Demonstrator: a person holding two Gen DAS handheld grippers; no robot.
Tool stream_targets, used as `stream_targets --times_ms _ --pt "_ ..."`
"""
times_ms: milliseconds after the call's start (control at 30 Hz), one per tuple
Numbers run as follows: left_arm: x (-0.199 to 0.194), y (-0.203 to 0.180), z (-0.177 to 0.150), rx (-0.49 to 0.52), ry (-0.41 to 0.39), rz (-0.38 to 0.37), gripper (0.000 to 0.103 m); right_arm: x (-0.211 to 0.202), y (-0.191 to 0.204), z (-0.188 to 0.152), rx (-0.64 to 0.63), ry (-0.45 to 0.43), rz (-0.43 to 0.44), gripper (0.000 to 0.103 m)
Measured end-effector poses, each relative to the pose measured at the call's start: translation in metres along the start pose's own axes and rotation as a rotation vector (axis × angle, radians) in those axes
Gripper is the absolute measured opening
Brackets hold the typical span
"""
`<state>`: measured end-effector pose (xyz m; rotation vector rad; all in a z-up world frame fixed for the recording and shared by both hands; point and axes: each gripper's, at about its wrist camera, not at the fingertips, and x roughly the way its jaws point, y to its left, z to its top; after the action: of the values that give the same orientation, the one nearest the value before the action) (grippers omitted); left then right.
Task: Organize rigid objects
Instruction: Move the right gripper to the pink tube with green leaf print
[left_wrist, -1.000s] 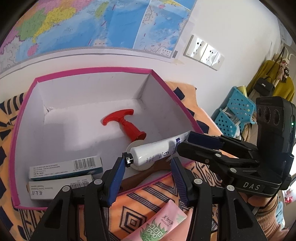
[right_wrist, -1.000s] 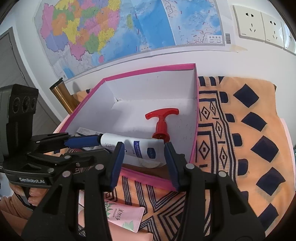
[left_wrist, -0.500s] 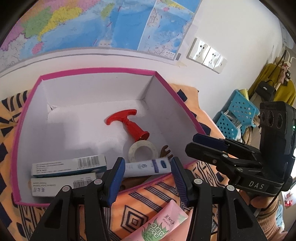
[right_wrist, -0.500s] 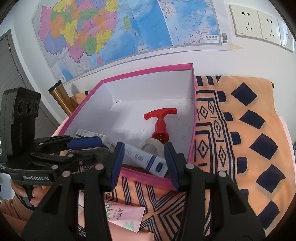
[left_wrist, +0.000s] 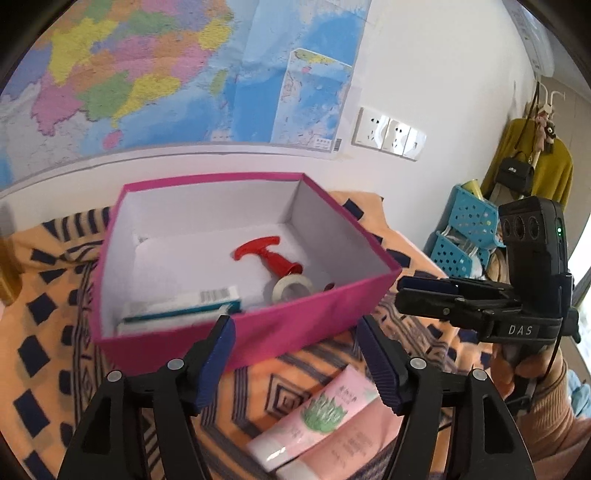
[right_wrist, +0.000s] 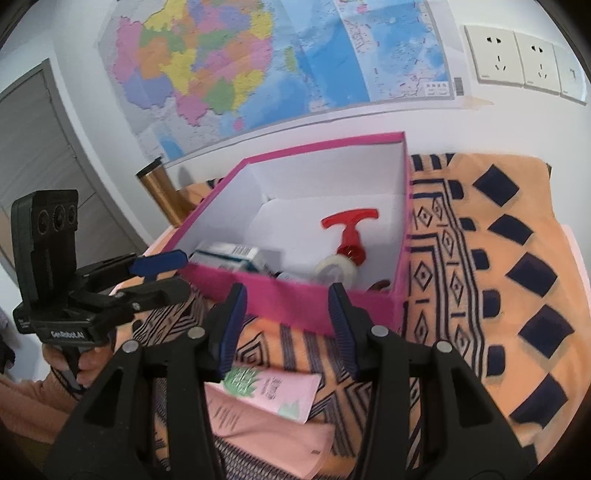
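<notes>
The left gripper hangs just in front of the near wall of the pink box, its blue-padded fingers spread wide with nothing between them. The right gripper is likewise released, its fingers parted and empty, poised at the box's near rim.

The box stands on an orange blanket with dark blue diamonds, close to the far wall under a large map. Inside the box, toward the right, a red pump head lies on its side with its T-handle pointing to the far side. A roll of clear tape sits touching the pump's base, on the near side of it. Two medicine cartons are stacked along the left near corner, a barcode showing on the upper one. In the right wrist view a small white tube peeks just over the near wall, between the cartons and the tape.

Outside the box, a pink tube with green leaf print lies on the blanket near the grippers, resting on a pink booklet.
</notes>
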<state>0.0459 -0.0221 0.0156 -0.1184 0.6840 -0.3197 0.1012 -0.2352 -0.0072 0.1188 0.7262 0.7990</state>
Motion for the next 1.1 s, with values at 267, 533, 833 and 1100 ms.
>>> stream_targets --times_ms 267,533,833,1100 --pt "0.008 0.013 -0.035 -0.060 0.102 0.011 0.070 0.018 -0.008 -0.034 0.053 0.102 0.017 0.049" --pt "0.026 0.019 -0.060 -0.135 0.194 -0.002 0.070 0.036 -0.018 -0.060 0.112 0.172 0.002 0.049" --pt "0.032 0.018 -0.072 -0.149 0.248 -0.006 0.069 0.046 -0.027 -0.074 0.171 0.196 0.020 0.049" --pt "0.032 0.015 -0.076 -0.142 0.262 -0.006 0.068 0.048 -0.029 -0.078 0.191 0.199 0.030 0.049"
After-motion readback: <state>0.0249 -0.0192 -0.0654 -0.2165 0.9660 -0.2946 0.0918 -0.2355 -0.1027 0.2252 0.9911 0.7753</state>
